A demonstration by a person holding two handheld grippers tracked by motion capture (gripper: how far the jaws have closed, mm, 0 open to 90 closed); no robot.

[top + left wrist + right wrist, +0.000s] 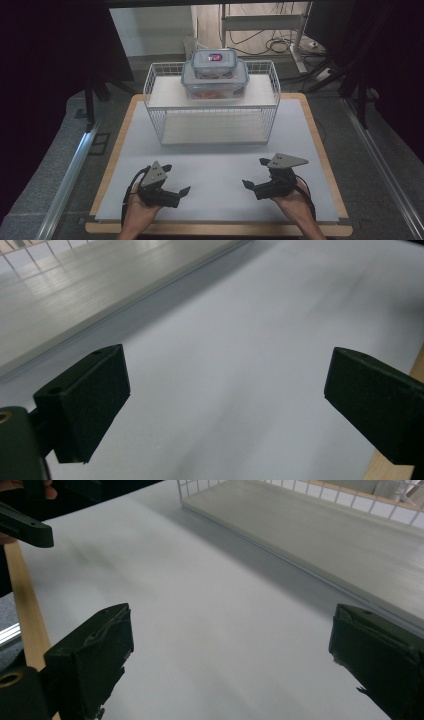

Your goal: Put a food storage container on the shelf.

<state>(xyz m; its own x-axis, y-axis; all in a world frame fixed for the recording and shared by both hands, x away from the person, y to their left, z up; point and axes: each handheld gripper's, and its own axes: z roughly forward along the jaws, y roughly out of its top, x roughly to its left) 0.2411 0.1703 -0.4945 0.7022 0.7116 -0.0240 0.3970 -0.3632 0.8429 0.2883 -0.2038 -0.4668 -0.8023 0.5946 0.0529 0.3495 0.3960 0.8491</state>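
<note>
The left gripper (pixel 177 179) sits low over the near left part of the white mat (pixel 220 175), carried in the person's left hand (pixel 141 206), with its jaws spread wide and nothing between them. The right gripper (pixel 255 173) sits low over the near right part of the same mat, carried in the right hand (pixel 292 202), jaws likewise spread wide and empty. The two grippers point inward toward each other and remain well apart. In the left gripper view the two black pads (pixel 85 410) frame bare mat only, with the lower board of the rack at the upper left. In the right gripper view the pads (pixel 95 655) also frame bare mat (the other gripper appears at the top left corner). The white wire rack (pixel 212 102) stands on the far half of the mat, well apart from both grippers. A large clear lidded container (pixel 215 80) rests on the rack's upper shelf, and a smaller lidded container (pixel 215 62) is stacked on top of it. The mat lies on a wooden table (pixel 325 155) whose edge shows around it.
</note>
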